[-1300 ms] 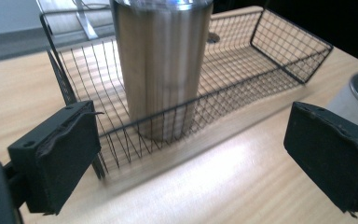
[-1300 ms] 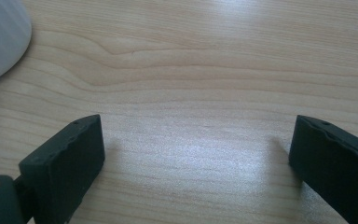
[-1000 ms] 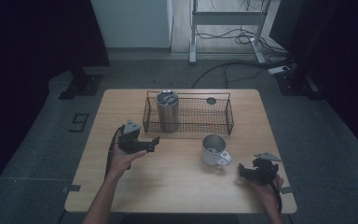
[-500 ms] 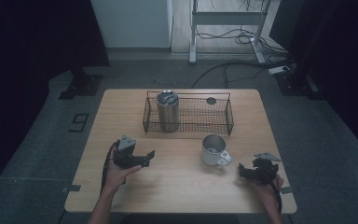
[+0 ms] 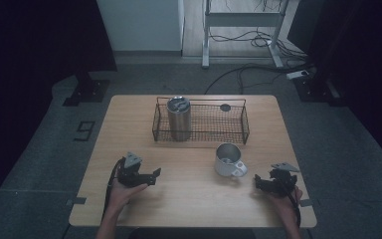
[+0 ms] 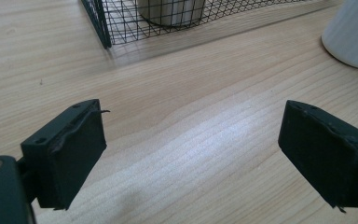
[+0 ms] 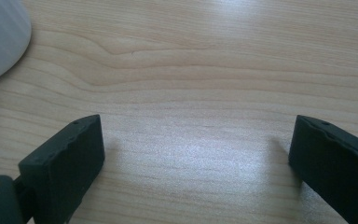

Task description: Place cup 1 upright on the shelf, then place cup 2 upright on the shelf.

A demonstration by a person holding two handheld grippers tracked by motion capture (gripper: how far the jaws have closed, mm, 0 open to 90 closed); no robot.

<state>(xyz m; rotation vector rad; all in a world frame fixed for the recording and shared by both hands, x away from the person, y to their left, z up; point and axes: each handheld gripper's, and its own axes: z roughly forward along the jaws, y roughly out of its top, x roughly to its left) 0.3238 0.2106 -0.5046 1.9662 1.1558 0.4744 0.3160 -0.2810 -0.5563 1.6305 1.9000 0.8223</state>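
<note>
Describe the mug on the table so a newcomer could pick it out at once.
Start at the wooden table and find the wire basket along its far half. Just in front of the basket's right part, on bare wood, stands the mug. Unlike the tall steel tumbler inside the basket, it is short, open-topped, with a side handle.

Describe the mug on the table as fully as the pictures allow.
The mug is pale, glossy and empty, looking ceramic or enamelled. It stands upright on the wooden table, just in front of the wire basket and apart from it, its handle toward the near right. Neither gripper touches it.
</note>
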